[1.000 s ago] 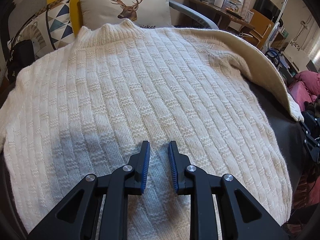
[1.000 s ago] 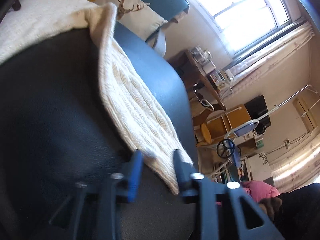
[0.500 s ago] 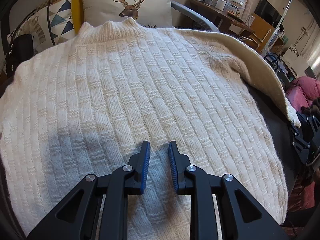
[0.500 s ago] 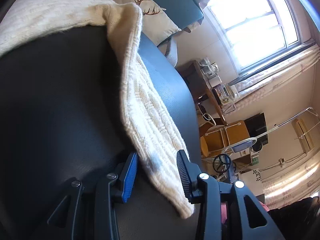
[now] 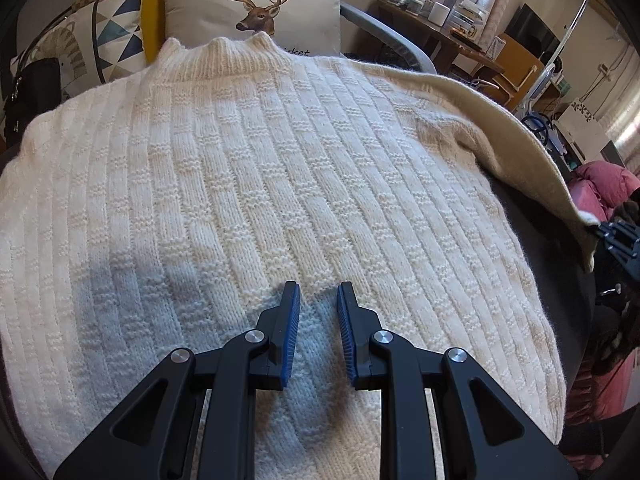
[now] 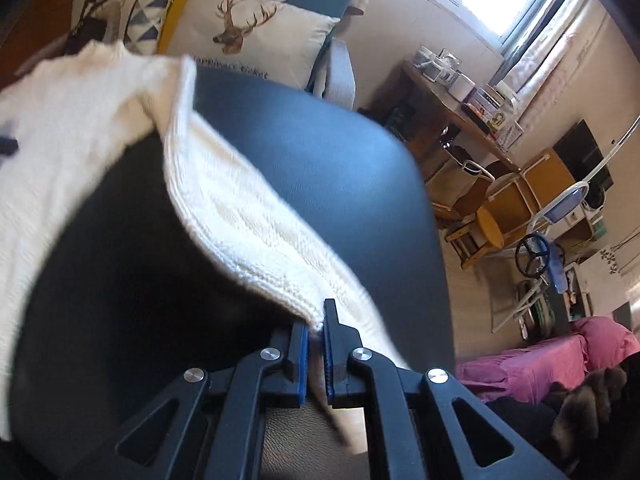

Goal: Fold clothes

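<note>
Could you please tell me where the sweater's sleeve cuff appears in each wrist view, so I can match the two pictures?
Left wrist view: the sleeve cuff is at the far right edge, pinched by the right tool.
Right wrist view: the cuff is at bottom centre, clamped between the tool's jaws.
Shared landmark: the deer cushion, near the top of both.

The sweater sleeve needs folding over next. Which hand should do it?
Right. Its fingers already pinch the sleeve end; the left gripper sits open over the sweater middle.

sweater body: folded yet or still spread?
Spread. The sweater lies flat, collar to hem, with no fold across the body. Only its sleeve is lifted, clamped in the right gripper.
</note>
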